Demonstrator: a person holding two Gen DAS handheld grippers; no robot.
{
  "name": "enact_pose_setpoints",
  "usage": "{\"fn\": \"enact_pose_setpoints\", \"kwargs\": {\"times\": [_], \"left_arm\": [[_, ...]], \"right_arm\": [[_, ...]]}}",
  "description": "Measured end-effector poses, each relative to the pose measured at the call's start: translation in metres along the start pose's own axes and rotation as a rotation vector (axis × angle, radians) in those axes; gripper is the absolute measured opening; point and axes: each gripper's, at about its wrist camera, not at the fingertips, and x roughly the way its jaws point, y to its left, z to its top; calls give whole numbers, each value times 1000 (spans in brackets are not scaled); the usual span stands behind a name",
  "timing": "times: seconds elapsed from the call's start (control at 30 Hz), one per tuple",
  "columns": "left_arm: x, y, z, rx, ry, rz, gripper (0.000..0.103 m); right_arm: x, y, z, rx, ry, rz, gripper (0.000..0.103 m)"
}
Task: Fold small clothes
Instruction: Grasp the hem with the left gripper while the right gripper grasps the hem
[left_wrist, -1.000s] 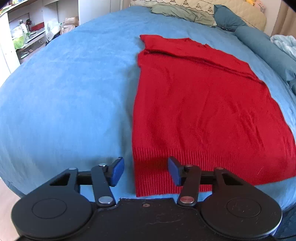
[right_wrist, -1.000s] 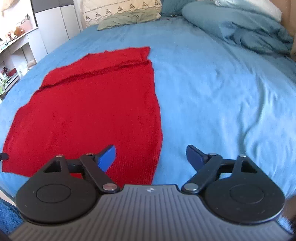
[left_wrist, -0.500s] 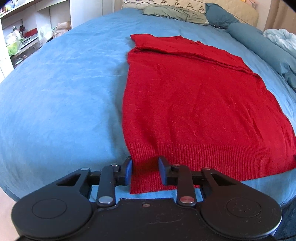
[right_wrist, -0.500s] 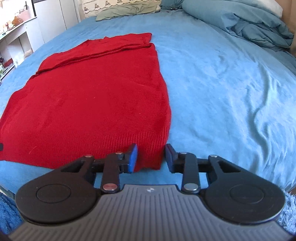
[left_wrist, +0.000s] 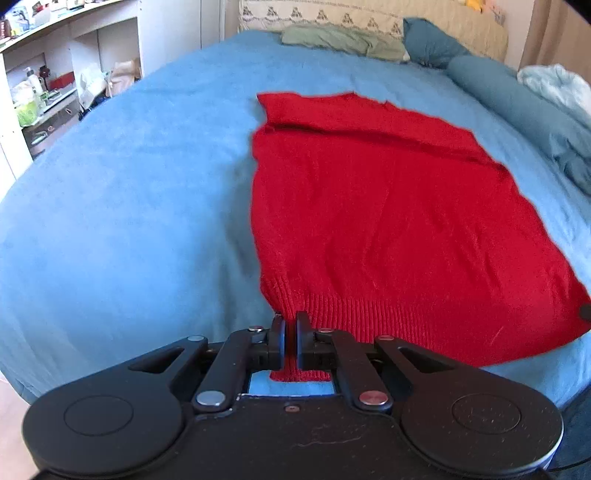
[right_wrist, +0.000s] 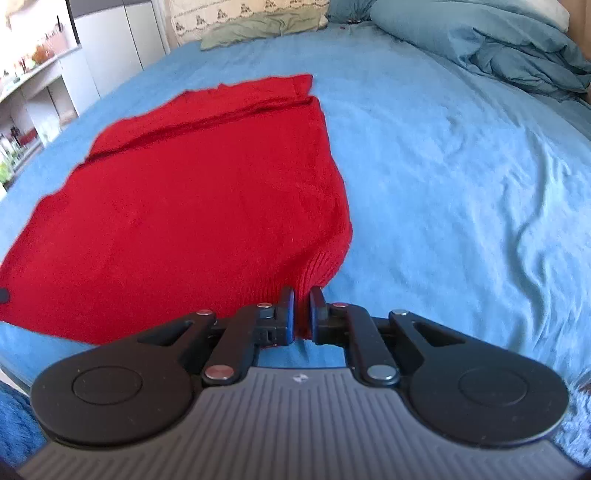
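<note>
Both grippers have closed since a second ago: left gripper (left_wrist: 290, 325) and right gripper (right_wrist: 302, 301) pinch the red sweater's (left_wrist: 388, 206) near ribbed-hem corners; it lies lengthwise toward the far pillows on the blue bed (left_wrist: 129, 203)

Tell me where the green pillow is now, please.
The green pillow lies at the far head of the bed, beyond the red sweater, beside a blue pillow.

No readable text, labels or numbers — shelf items too blurred, too small.
</note>
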Motion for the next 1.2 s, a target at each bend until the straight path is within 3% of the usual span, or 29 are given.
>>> {"fn": "enact_pose_setpoints", "kwargs": {"times": [0.13,0.27,0.37,0.5,0.7,0.8,0.97,1.13,1.17,1.2], "left_arm": [[-18,4,23,-46,-34,-26,5],[-29,4,68,-99,-89,-70,5],[-26,1,117,-125,-139,-84,5],[-6,-6,204,-150,-215,-63,5],[75,-29,330,-187,-238,-2,5],[140,-34,362,-199,-195,43,5],[253,-17,368,-260,-76,110,5],[293,-9,373,-272,-34,121,8],[293,-8,376,-275,-39,126,14],[290,-8,379,-269,-52,135,31]], "right_arm": [[-15,-5,21,58,-27,71,23],[-26,-9,59,113,-57,144,23],[-25,-14,107,146,-80,203,23],[-2,-17,199,193,-119,266,23],[91,-10,329,228,-146,235,23],[165,-6,369,249,-109,204,23],[286,-6,378,286,-35,190,23],[346,-8,379,250,-20,179,26],[350,-9,381,240,-24,177,31],[349,-9,383,221,-40,164,40]]}}
